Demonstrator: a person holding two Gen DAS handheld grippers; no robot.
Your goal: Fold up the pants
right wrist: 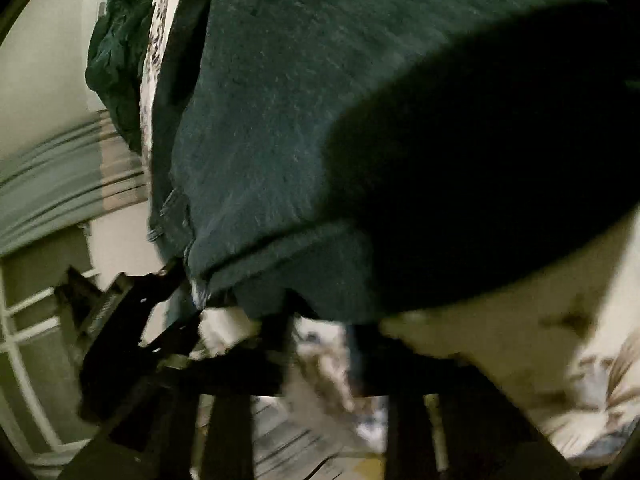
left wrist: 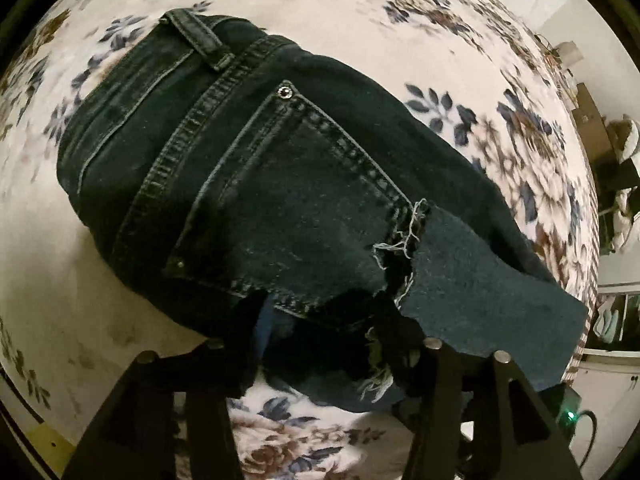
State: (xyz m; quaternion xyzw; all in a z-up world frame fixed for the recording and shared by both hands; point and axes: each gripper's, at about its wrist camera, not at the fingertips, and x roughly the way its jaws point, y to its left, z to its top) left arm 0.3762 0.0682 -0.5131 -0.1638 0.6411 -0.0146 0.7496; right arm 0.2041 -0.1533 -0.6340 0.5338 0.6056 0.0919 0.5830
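Dark blue jeans lie folded on a floral bedspread, back pocket and belt loop up, with a frayed cut hem near my left gripper. My left gripper points steeply down at that near edge. Its jaws stand apart with the frayed denim lying loosely between them. In the blurred right wrist view the jeans fill the picture. My right gripper has its jaws close together, pinching the lower edge of the denim. A deep shadow hides the cloth on the right.
The bedspread shows below and right of the jeans. The black body of the other gripper is at the left of the right wrist view. A dark green bundle and a wall sit behind; furniture crowds the bed's right side.
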